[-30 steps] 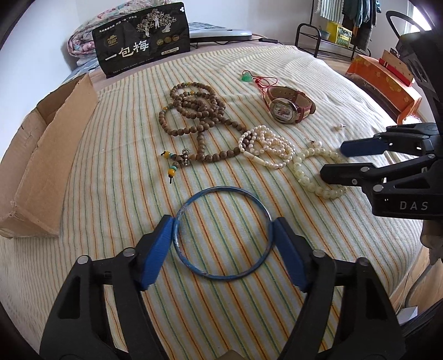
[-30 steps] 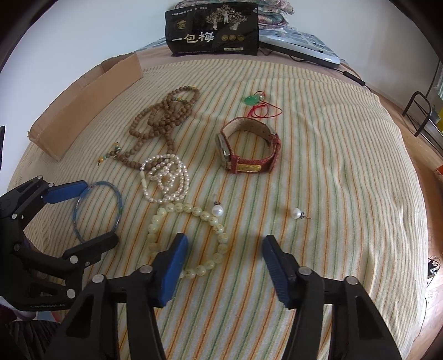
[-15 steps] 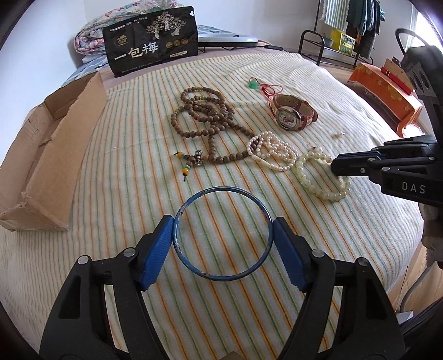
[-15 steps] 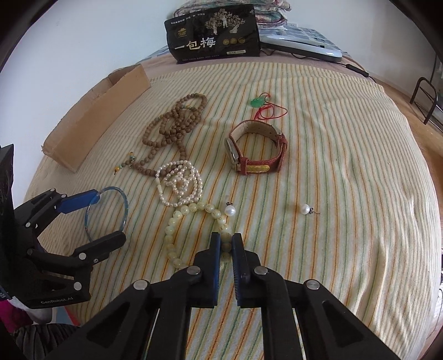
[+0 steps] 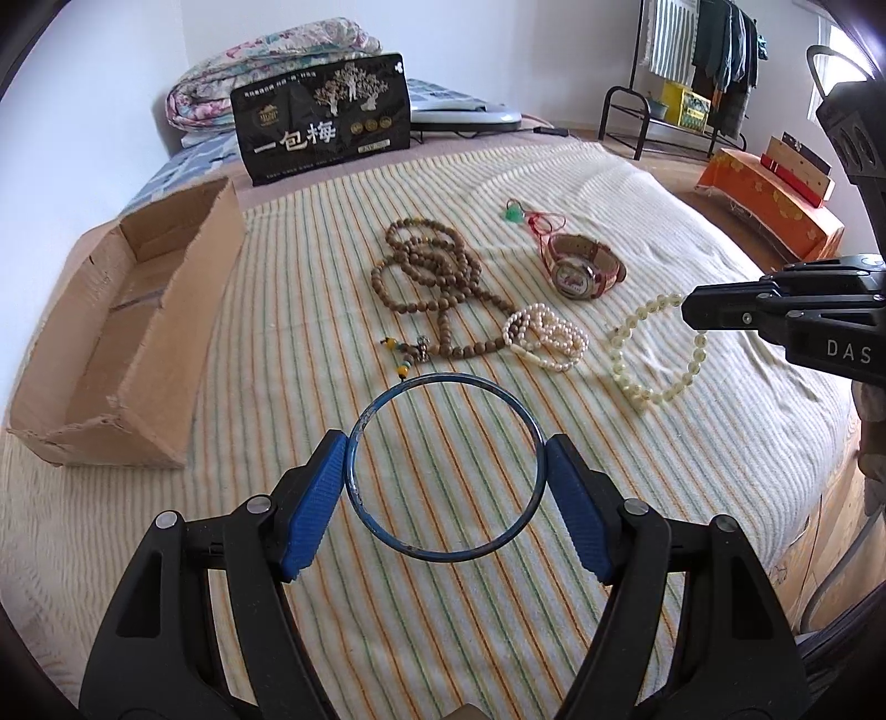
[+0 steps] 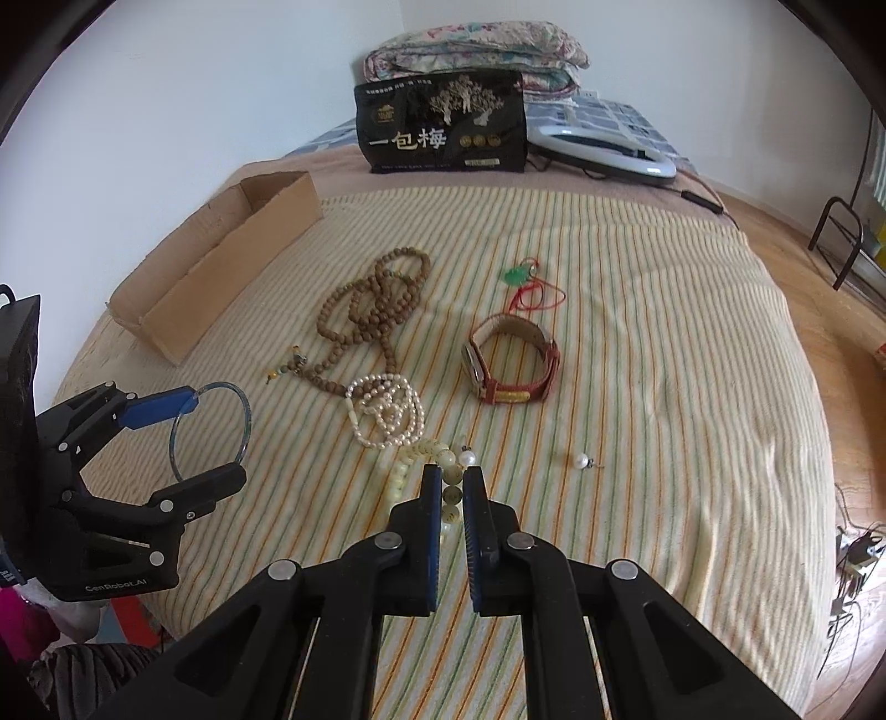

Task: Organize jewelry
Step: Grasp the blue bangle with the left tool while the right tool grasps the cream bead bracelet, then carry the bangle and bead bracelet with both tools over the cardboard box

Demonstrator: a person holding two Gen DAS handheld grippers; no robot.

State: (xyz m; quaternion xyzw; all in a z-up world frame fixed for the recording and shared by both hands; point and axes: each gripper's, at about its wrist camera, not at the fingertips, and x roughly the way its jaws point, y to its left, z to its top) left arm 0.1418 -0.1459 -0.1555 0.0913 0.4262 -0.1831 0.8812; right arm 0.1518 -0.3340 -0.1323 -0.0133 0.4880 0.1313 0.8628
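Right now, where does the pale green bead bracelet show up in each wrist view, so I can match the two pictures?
Left wrist view: the pale green bead bracelet hangs at centre right, one end pinched by the right gripper coming in from the right edge.
Right wrist view: the bracelet sits low in the centre, clamped between the right gripper's pads, some beads trailing up-left.
Shared landmark: the white pearl strand, just left of the bracelet in both.

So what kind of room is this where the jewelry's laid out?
Most likely a bedroom. The jewelry lies on a bed with a striped blanket, a folded floral quilt is stacked at its head against the wall, and a clothes rack with hanging garments stands on the wooden floor.
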